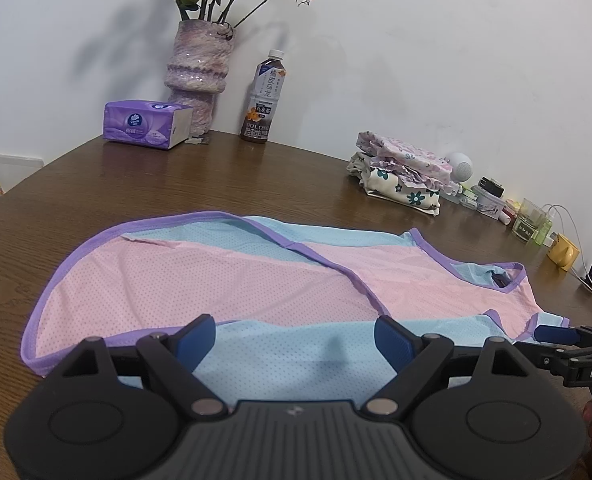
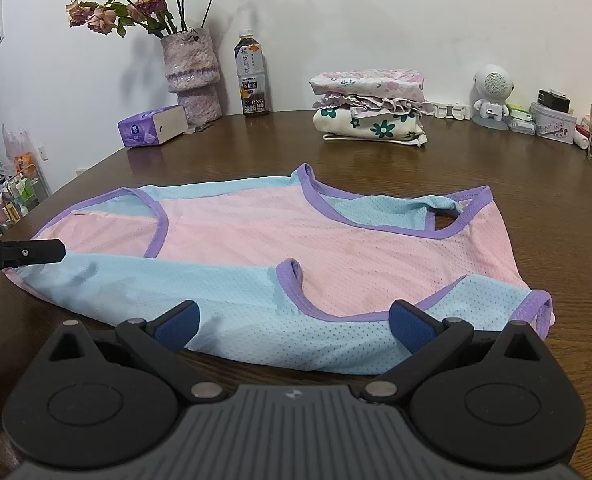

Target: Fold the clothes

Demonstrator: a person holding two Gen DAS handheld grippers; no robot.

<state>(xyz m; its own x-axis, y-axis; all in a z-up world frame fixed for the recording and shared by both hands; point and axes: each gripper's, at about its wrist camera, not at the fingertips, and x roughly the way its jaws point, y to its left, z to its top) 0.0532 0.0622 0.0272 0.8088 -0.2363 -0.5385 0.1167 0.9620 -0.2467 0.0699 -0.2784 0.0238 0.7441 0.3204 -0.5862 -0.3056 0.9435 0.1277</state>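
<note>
A pink and light-blue mesh vest with purple trim (image 1: 256, 280) (image 2: 280, 248) lies spread flat on the brown wooden table (image 1: 256, 176) (image 2: 535, 216). My left gripper (image 1: 296, 344) stands open over the vest's near blue edge, with nothing between its fingers. My right gripper (image 2: 294, 330) is open too, its blue pads over the near blue hem beside an armhole. The right gripper's tip shows at the right edge of the left wrist view (image 1: 555, 334), and the left gripper's tip at the left edge of the right wrist view (image 2: 36, 252).
A stack of folded floral clothes (image 1: 399, 176) (image 2: 369, 114) sits at the back right. Along the wall stand a vase of flowers (image 1: 198, 76) (image 2: 192, 76), a tea bottle (image 1: 262, 98) (image 2: 252, 76), a tissue pack (image 1: 148, 124) (image 2: 152, 126) and small items (image 2: 535, 116).
</note>
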